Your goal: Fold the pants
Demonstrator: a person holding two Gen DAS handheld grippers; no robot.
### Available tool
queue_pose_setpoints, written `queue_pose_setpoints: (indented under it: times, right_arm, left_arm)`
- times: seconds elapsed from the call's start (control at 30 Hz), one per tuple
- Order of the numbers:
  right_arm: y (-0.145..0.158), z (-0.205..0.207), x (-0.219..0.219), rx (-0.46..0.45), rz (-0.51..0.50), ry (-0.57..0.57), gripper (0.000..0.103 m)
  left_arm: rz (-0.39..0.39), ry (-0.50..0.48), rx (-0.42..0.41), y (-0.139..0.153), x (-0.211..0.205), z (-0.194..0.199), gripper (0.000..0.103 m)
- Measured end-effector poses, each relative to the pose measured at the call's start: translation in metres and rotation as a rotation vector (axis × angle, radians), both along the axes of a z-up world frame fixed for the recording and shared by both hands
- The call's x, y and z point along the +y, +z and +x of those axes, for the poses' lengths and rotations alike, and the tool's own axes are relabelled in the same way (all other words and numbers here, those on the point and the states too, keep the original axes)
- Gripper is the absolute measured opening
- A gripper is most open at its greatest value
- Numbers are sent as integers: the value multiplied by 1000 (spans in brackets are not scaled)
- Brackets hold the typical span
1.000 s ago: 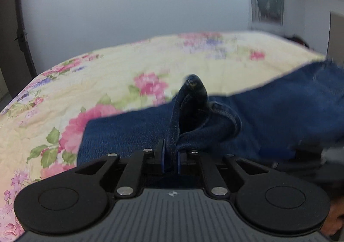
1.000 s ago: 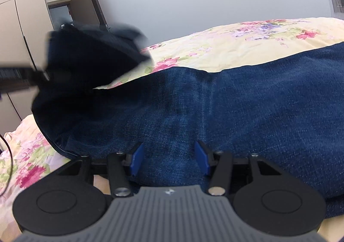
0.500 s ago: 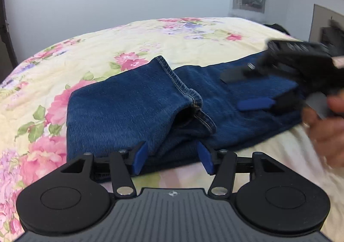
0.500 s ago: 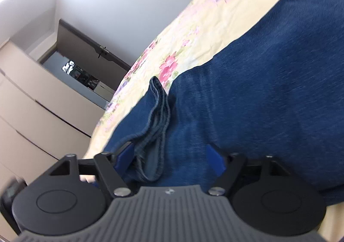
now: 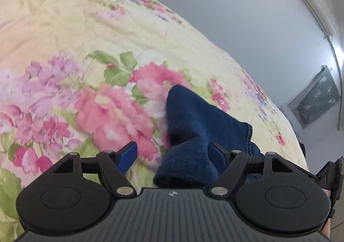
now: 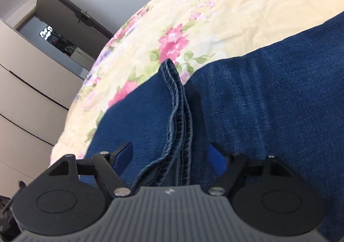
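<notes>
- The blue jeans (image 6: pixel 268 100) lie on the floral bedspread (image 6: pixel 215 12), folded over so that a hemmed leg end (image 6: pixel 178 113) rests on top of the denim below it.
- In the left wrist view a folded corner of the jeans (image 5: pixel 193 134) stands up off the bedspread (image 5: pixel 75 37), over its pink flower print.
- The left gripper (image 5: pixel 174 153) is opening; that corner of denim sits between its blue pads, close against the right-hand pad, while the left-hand pad (image 5: pixel 128 155) stands clear of the cloth over the bedspread.
- The right gripper (image 6: pixel 172 153) has its jaws wide apart, the stitched hem lying between them; the left pad (image 6: pixel 123 153) hangs over the denim with a gap to the hem, so nothing is pinched.
- Beyond the bed, the right wrist view shows beige wardrobe fronts (image 6: pixel 21 83) and a dark open door (image 6: pixel 71 20).
- The left wrist view shows a grey wall with an air conditioner (image 5: pixel 314 5) high up and a hanging cloth (image 5: pixel 316 95) below it.
</notes>
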State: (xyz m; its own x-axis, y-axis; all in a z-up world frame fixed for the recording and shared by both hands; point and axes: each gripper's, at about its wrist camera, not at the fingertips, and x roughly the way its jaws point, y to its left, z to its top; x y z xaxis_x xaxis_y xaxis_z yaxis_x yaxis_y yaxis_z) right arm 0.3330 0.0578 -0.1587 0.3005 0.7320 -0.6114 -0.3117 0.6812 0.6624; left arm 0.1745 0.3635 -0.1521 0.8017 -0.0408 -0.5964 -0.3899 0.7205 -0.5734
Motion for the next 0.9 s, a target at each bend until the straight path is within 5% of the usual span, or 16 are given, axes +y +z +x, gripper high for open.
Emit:
queue_pose_setpoints:
  times: [0.17,0.33,0.57,0.9]
  right_arm:
    - [-7,0,5,-1,34,43,53]
    - [-15,16,-20,107,140,36,5]
    - [10,12,-70,83,266,-33,3]
    - [2,-8,-107,44,210,-95,3]
  left_arm:
    - [-93,8,-13,-12,4,4,86]
    - [-86,1,-45,-5,-4,4,86]
    - [-88,-13,-87,2,-14,4,86]
    - [-41,-68,-33,-5,-36,21,86]
